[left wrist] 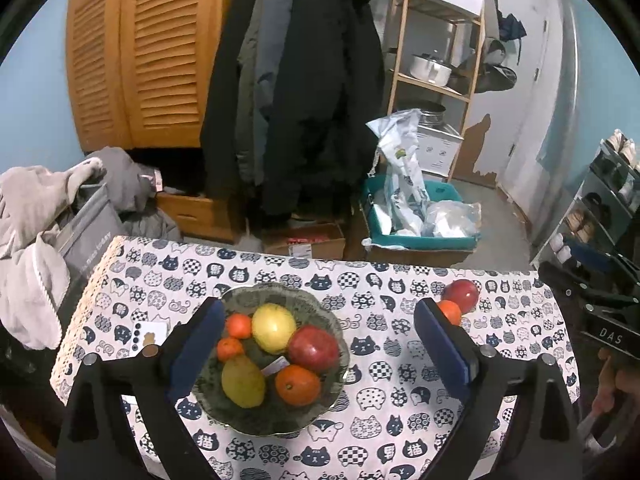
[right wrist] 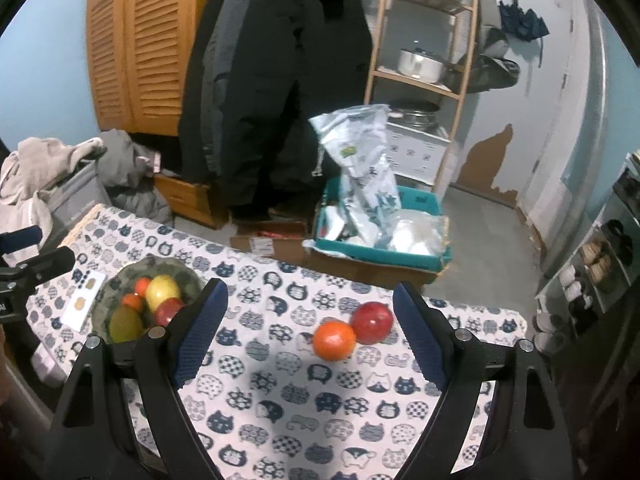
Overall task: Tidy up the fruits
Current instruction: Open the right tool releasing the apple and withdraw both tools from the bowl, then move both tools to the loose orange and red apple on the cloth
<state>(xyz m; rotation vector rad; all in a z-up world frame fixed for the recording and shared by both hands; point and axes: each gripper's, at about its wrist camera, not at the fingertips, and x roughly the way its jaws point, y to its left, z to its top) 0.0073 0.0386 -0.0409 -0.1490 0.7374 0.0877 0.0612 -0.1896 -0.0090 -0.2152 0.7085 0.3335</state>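
A matt printed cloth (right wrist: 280, 400) covers the table, glossy red apple (right wrist: 372, 323) on it, beside slatted wooden doors (right wrist: 136, 44)

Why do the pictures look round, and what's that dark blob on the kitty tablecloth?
Both wrist views come through fisheye lenses, so corners go black and straight things like the wooden shelf bend. In the right wrist view, a soft shadow darkens the tablecloth between the open right claw fingers, just before the orange. In the left wrist view, the bowl fruit looks evenly lit.
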